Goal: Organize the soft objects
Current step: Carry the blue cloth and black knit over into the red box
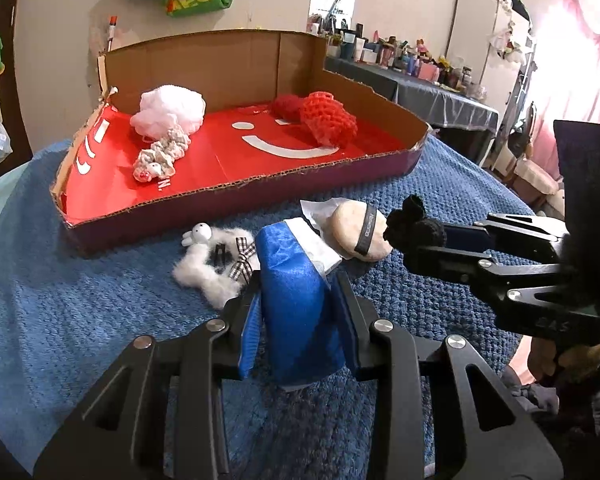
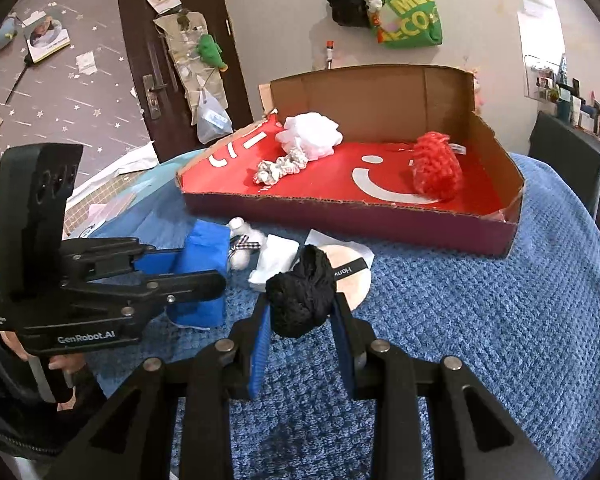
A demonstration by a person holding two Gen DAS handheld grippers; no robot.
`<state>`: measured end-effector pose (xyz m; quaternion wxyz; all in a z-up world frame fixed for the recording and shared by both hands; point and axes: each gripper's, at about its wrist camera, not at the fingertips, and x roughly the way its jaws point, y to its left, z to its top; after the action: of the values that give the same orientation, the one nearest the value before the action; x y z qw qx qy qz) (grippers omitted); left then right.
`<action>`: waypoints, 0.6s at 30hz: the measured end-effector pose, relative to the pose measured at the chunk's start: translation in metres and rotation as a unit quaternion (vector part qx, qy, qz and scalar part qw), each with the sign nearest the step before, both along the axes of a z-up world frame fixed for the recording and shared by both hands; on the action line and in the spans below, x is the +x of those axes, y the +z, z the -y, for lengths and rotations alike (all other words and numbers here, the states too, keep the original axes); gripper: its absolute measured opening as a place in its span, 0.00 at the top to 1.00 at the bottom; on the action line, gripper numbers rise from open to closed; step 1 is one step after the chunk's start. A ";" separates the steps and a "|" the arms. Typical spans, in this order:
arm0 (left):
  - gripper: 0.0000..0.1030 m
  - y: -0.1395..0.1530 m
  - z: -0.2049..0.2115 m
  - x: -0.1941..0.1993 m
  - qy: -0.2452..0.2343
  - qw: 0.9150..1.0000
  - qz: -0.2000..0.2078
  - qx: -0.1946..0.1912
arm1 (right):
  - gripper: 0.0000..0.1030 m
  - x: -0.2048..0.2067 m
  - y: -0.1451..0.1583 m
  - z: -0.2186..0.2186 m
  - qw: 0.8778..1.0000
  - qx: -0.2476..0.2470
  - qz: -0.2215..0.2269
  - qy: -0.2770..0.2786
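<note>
My left gripper [image 1: 296, 304] is shut on a blue sponge [image 1: 296, 292], held just above the blue towel; it also shows in the right wrist view [image 2: 202, 260]. My right gripper [image 2: 302, 312] is shut on a black knitted ball [image 2: 302, 296], which also shows in the left wrist view [image 1: 416, 232]. On the towel lie a white fluffy hair tie [image 1: 212, 268], a beige powder puff [image 1: 360, 232] and white tissue [image 2: 272, 260]. The red cardboard tray [image 1: 260, 184] holds a white mesh puff [image 1: 172, 114], a white scrunchie [image 1: 160, 156] and red net pieces [image 1: 324, 118].
The blue towel [image 2: 480, 320] covers the table under the tray. A dark-covered table [image 1: 420, 84] with many small items stands behind on the right. A door [image 2: 172, 60] and hanging bags [image 2: 404, 12] are on the wall behind.
</note>
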<state>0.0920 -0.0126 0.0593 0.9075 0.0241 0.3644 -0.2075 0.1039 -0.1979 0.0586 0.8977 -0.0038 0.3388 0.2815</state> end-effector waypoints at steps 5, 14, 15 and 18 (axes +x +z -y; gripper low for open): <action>0.70 0.004 -0.002 -0.002 0.000 1.000 0.005 -0.001 | 0.69 -0.001 0.001 -0.004 1.000 -0.005 0.003 -0.001; 0.70 0.018 -0.009 0.001 0.006 1.000 0.018 0.003 | 0.69 0.005 0.007 -0.003 1.000 -0.001 0.007 -0.006; 0.70 0.022 -0.010 0.003 0.008 1.000 0.021 0.004 | 0.69 0.007 0.009 -0.002 1.000 0.000 0.008 -0.008; 0.70 0.031 -0.013 0.008 0.007 1.000 0.028 0.007 | 0.69 0.012 0.017 0.000 1.000 0.002 0.015 -0.012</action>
<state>0.1005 0.0006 0.0898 0.9186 0.0338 0.3408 -0.1974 0.1155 -0.1978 0.0760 0.9060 -0.0026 0.3246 0.2715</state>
